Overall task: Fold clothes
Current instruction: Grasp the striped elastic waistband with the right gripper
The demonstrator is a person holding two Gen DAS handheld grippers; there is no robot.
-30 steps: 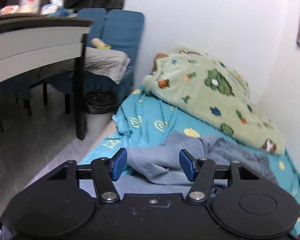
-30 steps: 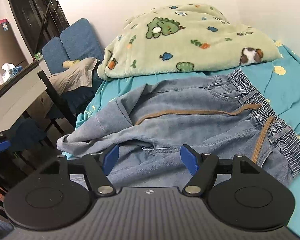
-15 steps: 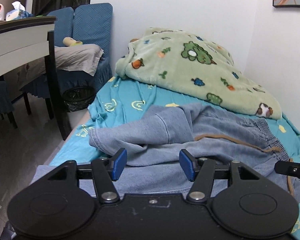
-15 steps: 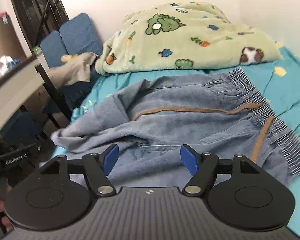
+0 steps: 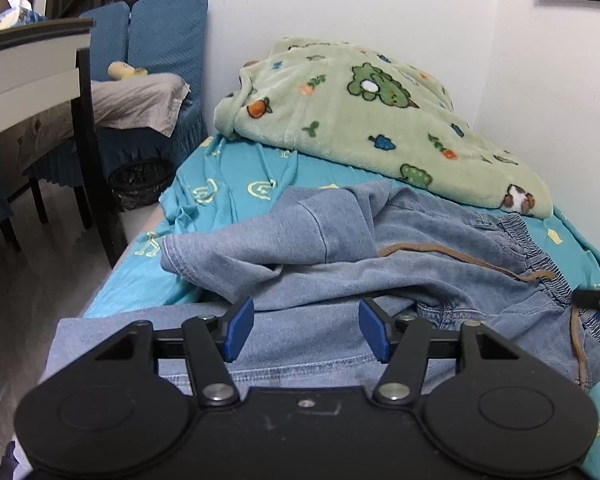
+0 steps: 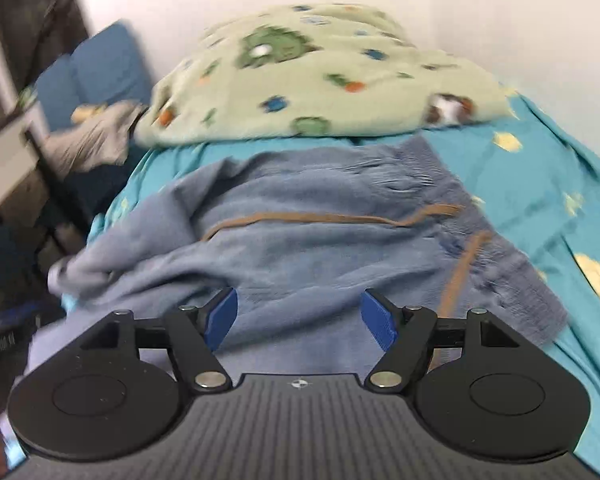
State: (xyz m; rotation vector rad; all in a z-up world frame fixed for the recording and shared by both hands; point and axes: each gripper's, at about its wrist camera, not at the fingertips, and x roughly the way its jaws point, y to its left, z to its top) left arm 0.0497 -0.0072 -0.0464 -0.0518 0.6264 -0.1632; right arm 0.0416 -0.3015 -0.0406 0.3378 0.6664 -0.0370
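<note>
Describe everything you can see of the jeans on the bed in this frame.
The jeans are light blue denim with a gathered elastic waistband and a brown drawstring trailing loose across the front. They lie crumpled and unfolded on the teal bedsheet, one leg flopped over the body toward the bed's edge, the waistband end close to the green blanket. Both the left gripper and the right gripper are open, holding nothing, with denim showing between their fingers.

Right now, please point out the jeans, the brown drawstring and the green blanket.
jeans (image 5: 300, 280), left wrist view, on the crumpled leg.
brown drawstring (image 5: 452, 254), left wrist view, mid-cord.
green blanket (image 5: 364, 120), left wrist view, on its top.
</note>
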